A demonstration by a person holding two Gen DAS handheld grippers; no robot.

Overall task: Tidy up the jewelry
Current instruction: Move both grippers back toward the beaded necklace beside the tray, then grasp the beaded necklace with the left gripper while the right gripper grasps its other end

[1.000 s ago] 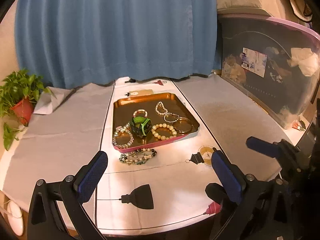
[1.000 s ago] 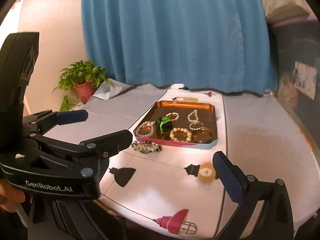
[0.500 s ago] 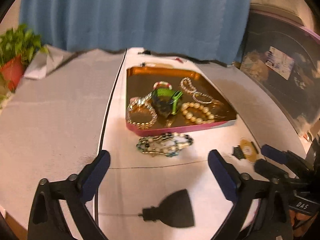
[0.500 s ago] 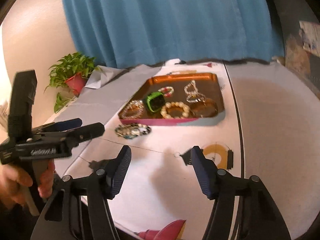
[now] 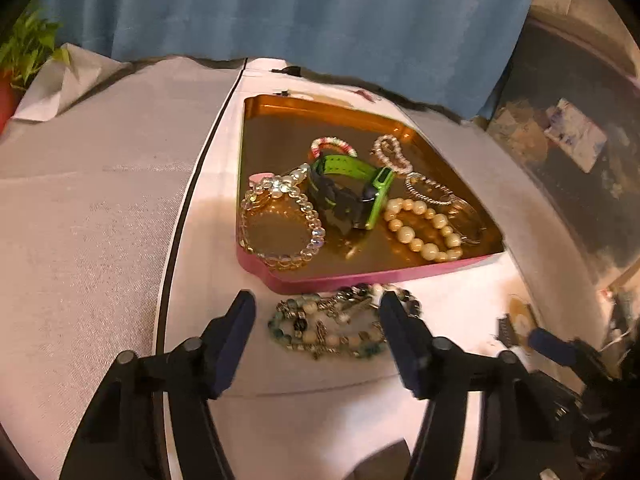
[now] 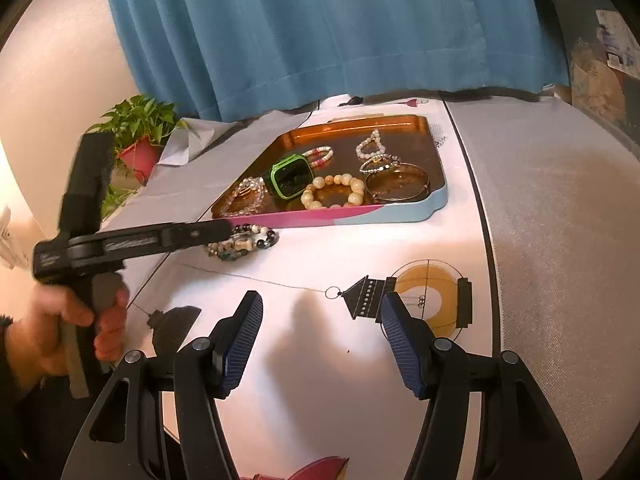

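Note:
A bracelet of teal, white and dark beads [image 5: 332, 328] lies on the white cloth just in front of the tray [image 5: 360, 276]. My left gripper [image 5: 316, 312] straddles it with its jaws closing. The right pad overlaps the beads and the left pad stands clear of them. In the right wrist view the left gripper [image 6: 224, 232] reaches over the same bracelet [image 6: 244, 242]. The gold tray [image 6: 340, 216] holds a green watch [image 5: 348, 188], a cream bead bracelet [image 5: 424, 228], a clear crystal bracelet [image 5: 280, 224] and a gold bangle [image 6: 396, 182]. My right gripper [image 6: 320, 308] hangs open over bare cloth.
A potted plant [image 6: 140, 136] stands at the far left by a blue curtain [image 6: 320, 32]. A dark storage bin [image 5: 580, 160] lines the right side. Grey cloth flanks the white cloth with its lantern print [image 6: 424, 300]. A hand [image 6: 80, 320] grips the left tool.
My left gripper has moved forward and down onto the loose bead bracelet, and its jaws have narrowed. The right gripper has sunk toward the cloth, its jaws narrower than a second ago.

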